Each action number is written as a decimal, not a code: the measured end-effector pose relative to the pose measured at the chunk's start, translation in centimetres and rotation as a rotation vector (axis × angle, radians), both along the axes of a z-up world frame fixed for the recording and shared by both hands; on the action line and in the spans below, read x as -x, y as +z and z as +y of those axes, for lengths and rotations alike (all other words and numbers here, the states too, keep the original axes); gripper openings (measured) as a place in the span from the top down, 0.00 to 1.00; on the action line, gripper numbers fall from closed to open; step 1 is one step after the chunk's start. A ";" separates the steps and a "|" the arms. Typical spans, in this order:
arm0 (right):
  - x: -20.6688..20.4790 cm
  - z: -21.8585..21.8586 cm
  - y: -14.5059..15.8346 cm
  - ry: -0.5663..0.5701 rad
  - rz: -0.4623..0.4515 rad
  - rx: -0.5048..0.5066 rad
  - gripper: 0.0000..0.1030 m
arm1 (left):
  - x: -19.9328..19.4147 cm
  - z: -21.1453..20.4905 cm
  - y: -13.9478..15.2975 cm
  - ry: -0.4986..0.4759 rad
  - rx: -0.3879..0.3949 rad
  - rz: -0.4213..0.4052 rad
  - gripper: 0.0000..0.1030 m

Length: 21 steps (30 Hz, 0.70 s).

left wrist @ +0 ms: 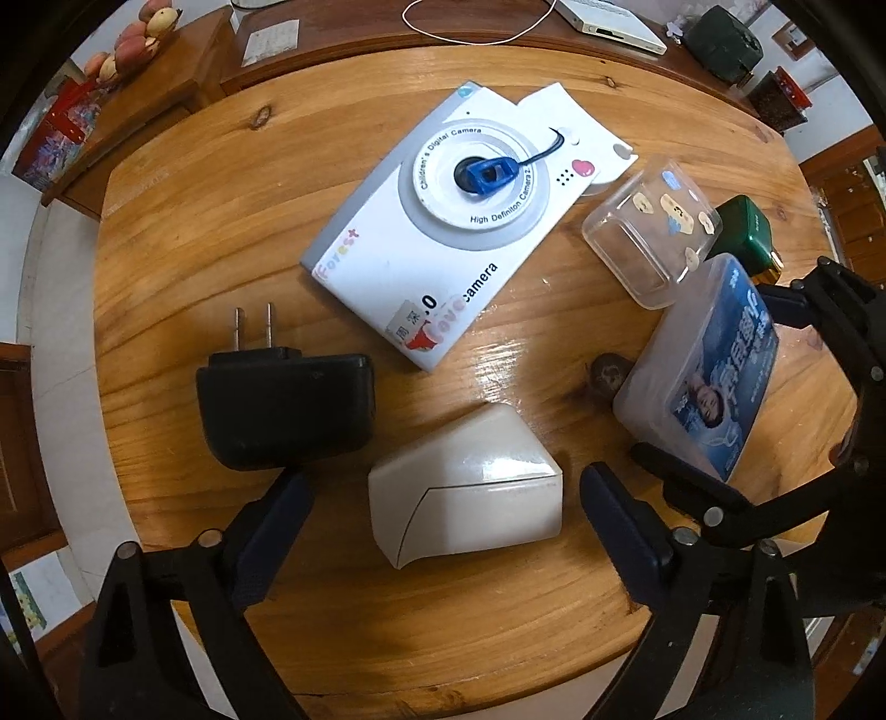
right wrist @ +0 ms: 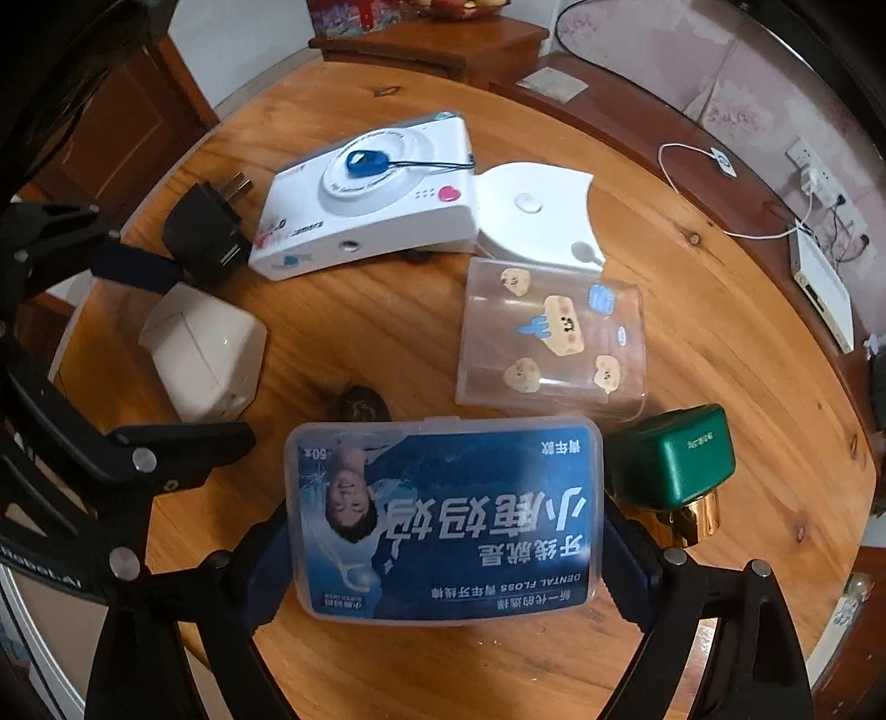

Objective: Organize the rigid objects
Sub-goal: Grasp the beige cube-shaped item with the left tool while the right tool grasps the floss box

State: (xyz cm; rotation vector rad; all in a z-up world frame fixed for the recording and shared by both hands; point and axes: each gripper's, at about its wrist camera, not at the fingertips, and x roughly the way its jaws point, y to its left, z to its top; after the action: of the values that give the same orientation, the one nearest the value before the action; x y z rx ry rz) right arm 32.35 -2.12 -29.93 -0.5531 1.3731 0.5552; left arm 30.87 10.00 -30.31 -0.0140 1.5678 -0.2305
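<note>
On the round wooden table (left wrist: 183,266) lie a white children's camera box (left wrist: 443,232), a black plug adapter (left wrist: 285,404), a white charger block (left wrist: 465,487), a clear sticker case (left wrist: 650,232), a green bottle (left wrist: 745,232) and a blue-labelled dental floss box (left wrist: 709,365). My left gripper (left wrist: 446,520) is open, its fingers either side of the white charger block, not touching. My right gripper (right wrist: 443,531) is shut on the dental floss box (right wrist: 443,520). In the right wrist view the green bottle (right wrist: 673,459) sits just right of the box, and the clear case (right wrist: 554,338) just beyond.
A white curved lid piece (right wrist: 531,216) lies against the camera box (right wrist: 371,194). A dark knot (right wrist: 357,404) marks the tabletop. Behind the table stand a wooden sideboard (left wrist: 166,94) with fruit, a white device (left wrist: 614,25) and a white cable (left wrist: 476,22).
</note>
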 end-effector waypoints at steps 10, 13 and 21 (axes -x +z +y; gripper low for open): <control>0.2 -1.4 0.8 -0.081 -0.012 -0.002 0.10 | 1.0 0.0 0.7 0.000 -0.046 -0.031 0.36; 0.5 -1.8 1.1 -0.101 -0.022 0.006 0.11 | 1.2 0.2 0.9 0.033 -0.037 -0.015 0.36; 1.9 -2.6 4.9 -0.129 -0.054 -0.026 0.11 | 3.0 -0.8 6.0 0.040 0.018 -0.056 0.36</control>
State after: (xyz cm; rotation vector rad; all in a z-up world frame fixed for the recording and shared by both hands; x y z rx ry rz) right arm 30.44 -4.71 -25.05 -0.4522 1.3385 0.4501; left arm 27.84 9.16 -24.28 -0.0531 1.5081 -0.2120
